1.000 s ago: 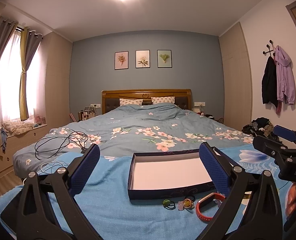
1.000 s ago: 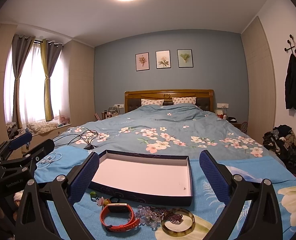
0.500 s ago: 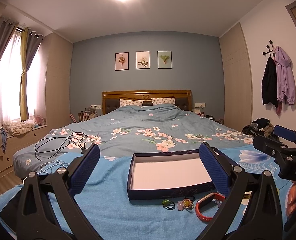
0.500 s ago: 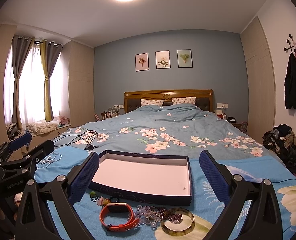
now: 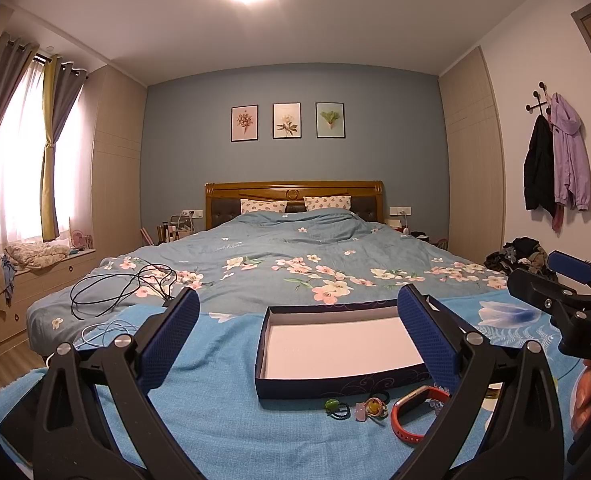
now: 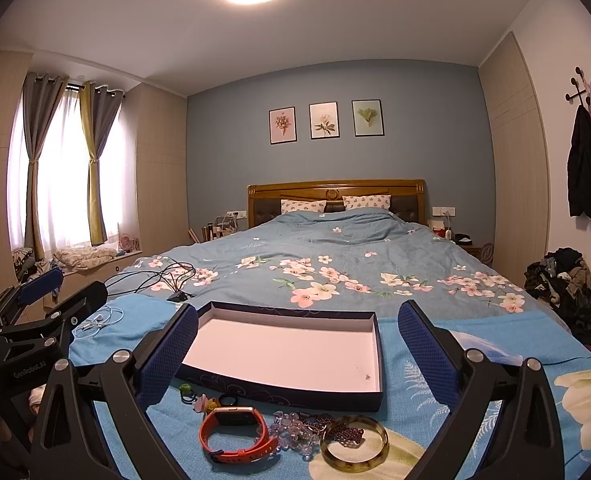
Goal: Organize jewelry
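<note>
Here, both grippers hover over the bed's (image 6: 335, 248) foot edge, side by side. Left gripper (image 5: 299, 330): jaws spread wide, nothing held. Right gripper (image 6: 298, 334): same. Open box (image 6: 287, 354) lies on the blue cover near that edge. Along the box's near wall, just beside it: rings (image 6: 205, 398), orange watch (image 6: 233, 434), clear beads (image 6: 291, 432), bangle (image 6: 354, 442).

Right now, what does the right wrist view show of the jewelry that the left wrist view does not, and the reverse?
Only the right wrist view shows the amber bangle, the dark beads inside it, and the clear bead strand. Only the left wrist view shows a hand holding the right tool. Both show the empty box, the orange watch and small rings in front of it, all outside the box.
</note>
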